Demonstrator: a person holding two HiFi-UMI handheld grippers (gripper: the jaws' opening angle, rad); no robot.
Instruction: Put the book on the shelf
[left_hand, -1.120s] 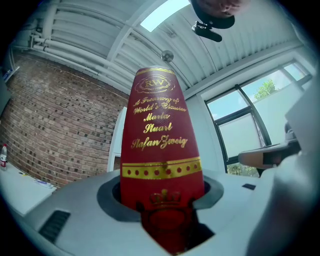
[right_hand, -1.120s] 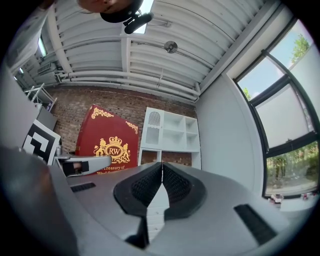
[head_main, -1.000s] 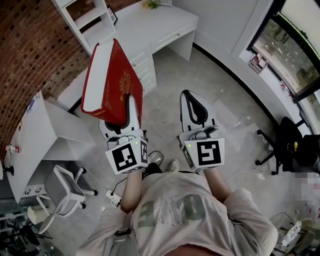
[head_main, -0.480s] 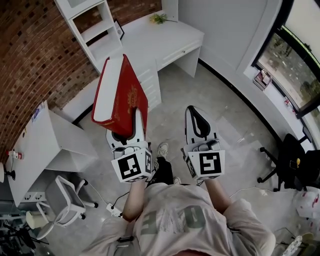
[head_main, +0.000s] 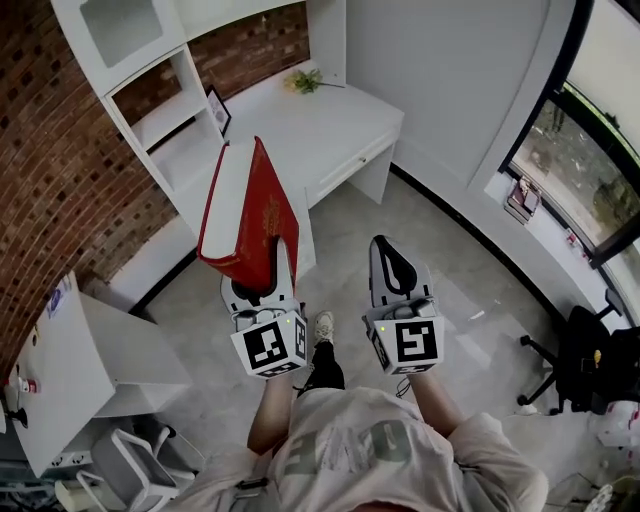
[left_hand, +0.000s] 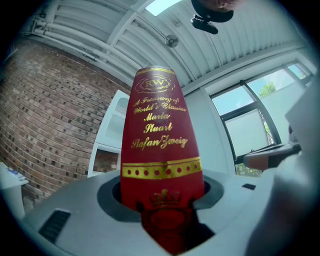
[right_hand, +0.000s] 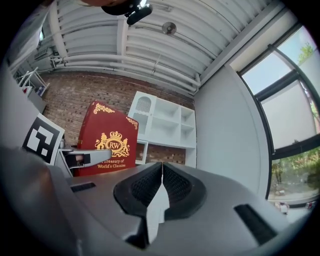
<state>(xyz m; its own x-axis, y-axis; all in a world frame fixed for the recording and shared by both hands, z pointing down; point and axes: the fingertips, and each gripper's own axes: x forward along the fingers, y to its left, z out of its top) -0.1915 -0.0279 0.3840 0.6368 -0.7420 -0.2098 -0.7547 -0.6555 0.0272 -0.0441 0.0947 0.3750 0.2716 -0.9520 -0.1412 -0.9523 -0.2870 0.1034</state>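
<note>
A thick red book (head_main: 255, 215) with gold lettering stands upright in my left gripper (head_main: 263, 272), which is shut on its lower end. In the left gripper view the book's spine (left_hand: 161, 135) rises between the two jaws of the left gripper (left_hand: 164, 202). My right gripper (head_main: 388, 250) is beside it on the right, shut and empty; its pads meet in the right gripper (right_hand: 161, 181) view. The red book's cover (right_hand: 107, 145) shows there at the left. The white shelf unit (head_main: 150, 95) stands ahead against the brick wall, its compartments (right_hand: 165, 122) open-fronted.
A white desk (head_main: 320, 125) with a small plant (head_main: 303, 82) and a picture frame (head_main: 218, 108) adjoins the shelf. Another white table (head_main: 70, 350) is at the lower left, and an office chair (head_main: 575, 360) by the window at the right. Grey floor lies between.
The person has walked toward the shelf and desk, which now show more fully. The book stays upright in the left gripper. The right gripper stays shut alongside.
</note>
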